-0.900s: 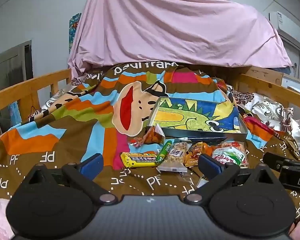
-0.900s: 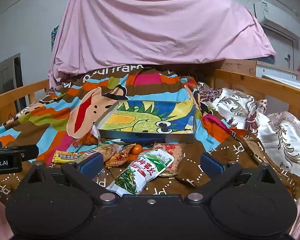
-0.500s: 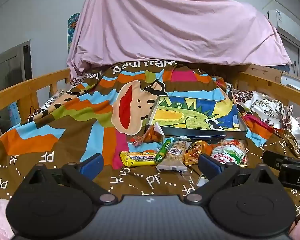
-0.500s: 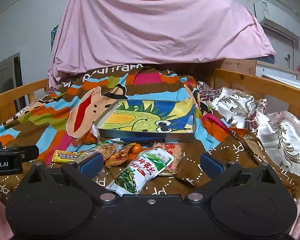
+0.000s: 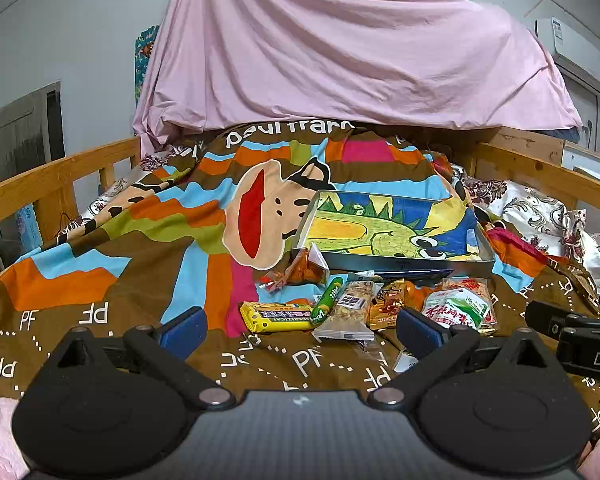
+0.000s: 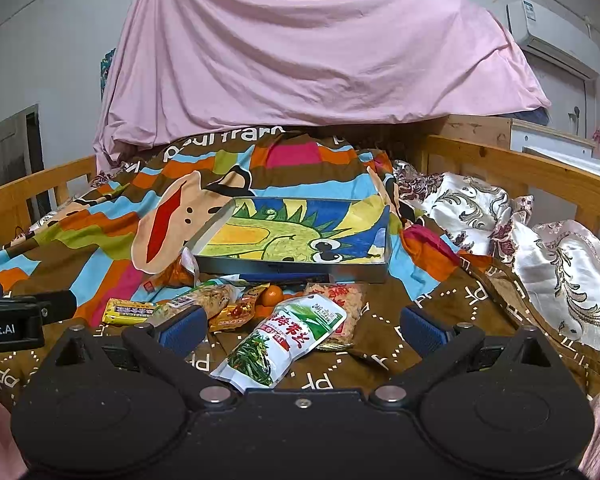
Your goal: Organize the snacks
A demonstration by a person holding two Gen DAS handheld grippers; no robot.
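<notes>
Several snack packets lie in a loose row on the colourful bedspread, just in front of a shallow metal tray [image 5: 404, 268] [image 6: 292, 270] lined with a dinosaur drawing. Among them are a yellow bar [image 5: 276, 316] [image 6: 129, 311], a green tube [image 5: 327, 300], a clear cereal bar [image 5: 350, 308] and a white-and-green pouch [image 5: 458, 308] [image 6: 284, 340]. My left gripper [image 5: 300, 330] stands open, low and short of the row. My right gripper [image 6: 300, 330] is open too, with the pouch lying between its fingers, untouched.
Wooden bed rails [image 5: 56, 184] [image 6: 532, 160] run along both sides. A pink sheet [image 6: 320, 48] hangs over the far end. A patterned satin quilt [image 6: 540, 240] is bunched on the right. The other gripper's tip shows at each view's edge.
Both views have shifted only slightly; the snacks and tray lie as before and both grippers stay open.
</notes>
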